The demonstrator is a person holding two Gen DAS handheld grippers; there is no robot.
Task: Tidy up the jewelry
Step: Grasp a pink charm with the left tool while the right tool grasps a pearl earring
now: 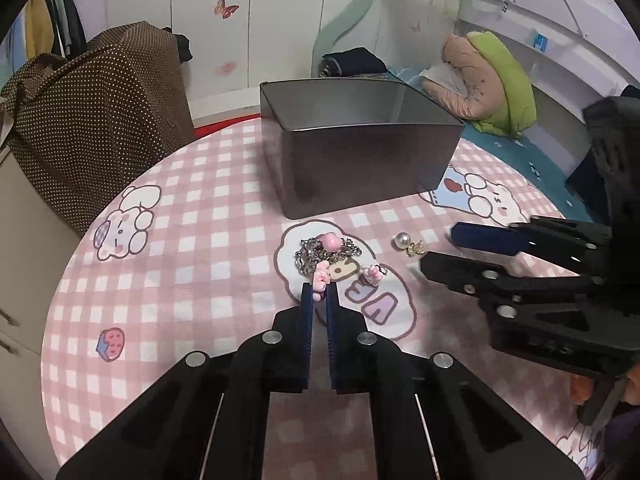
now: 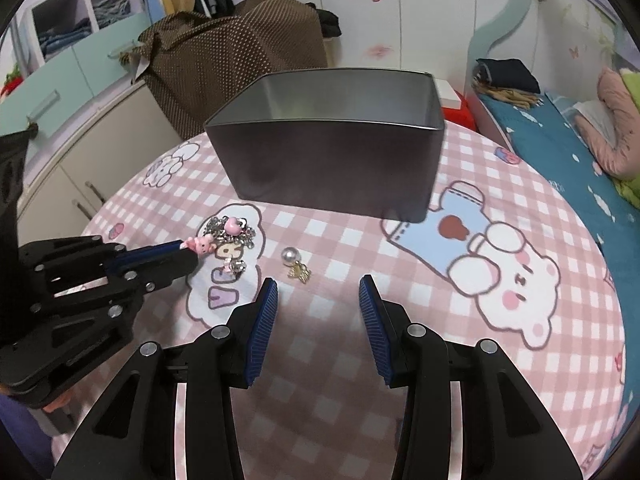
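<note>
Two pink bear charms sit near the middle of the table [image 1: 192, 208]: left gripper [image 1: 319, 294] is clenched on one pink bear charm [image 1: 321, 280], which is tied to a silver chain [image 1: 316, 254]. Chain is light, limp, prob. drags and swings, so hold on the hard charm is OK. Right gripper [image 2: 319, 292] is released, empty, with pearl earring [image 2: 294, 262] just in front; small, round, may roll. Tin box [image 2: 332, 160] stands behind; its floor is hidden. Second charm [image 1: 374, 274] is too small to read.

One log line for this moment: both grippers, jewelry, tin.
left gripper: shut on pink bear charm | right gripper: open, short of pearl earring | chain: on tablecloth | tin: no jewelry seen inside
</note>
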